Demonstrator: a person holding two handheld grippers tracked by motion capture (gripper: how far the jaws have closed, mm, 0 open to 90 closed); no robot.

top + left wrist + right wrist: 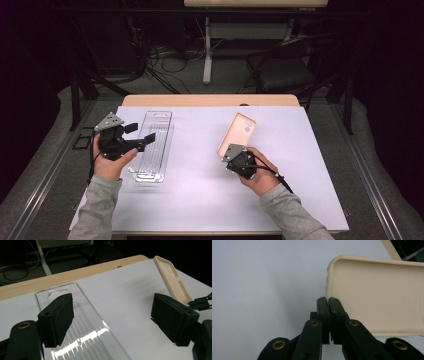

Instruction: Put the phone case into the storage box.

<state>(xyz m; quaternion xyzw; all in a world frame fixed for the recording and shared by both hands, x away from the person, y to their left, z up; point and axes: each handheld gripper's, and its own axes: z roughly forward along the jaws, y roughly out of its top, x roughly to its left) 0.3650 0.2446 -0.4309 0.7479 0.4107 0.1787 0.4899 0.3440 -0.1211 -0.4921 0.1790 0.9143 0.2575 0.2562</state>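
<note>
A: Right gripper (235, 156) — pose?

B: Held low over the white sheet (200, 190), hand wrapped around the body from behind, cable trailing back past the wrist. Jaws pinched together on the near short edge of the cream phone case (237, 133). Seen along the jaws: case wall clamped between the two pads, rest of the case extending ahead and to the side, open face toward the camera.

A: Case flat or lifted?

B: Tilted; from the left gripper view (171, 281), far end raised off the sheet, gripped end lowest.

A: Left gripper (137, 136)?

B: Jaws spread wide, nothing between the pads. Hand cupped beneath, forearm entering from below. Clear plastic tray (151, 145) lying just ahead of and under the jaws, apart from the pads.

A: Counts?

B: One phone case, one clear tray, two grippers, one white sheet on one wooden table (210, 100).
</note>
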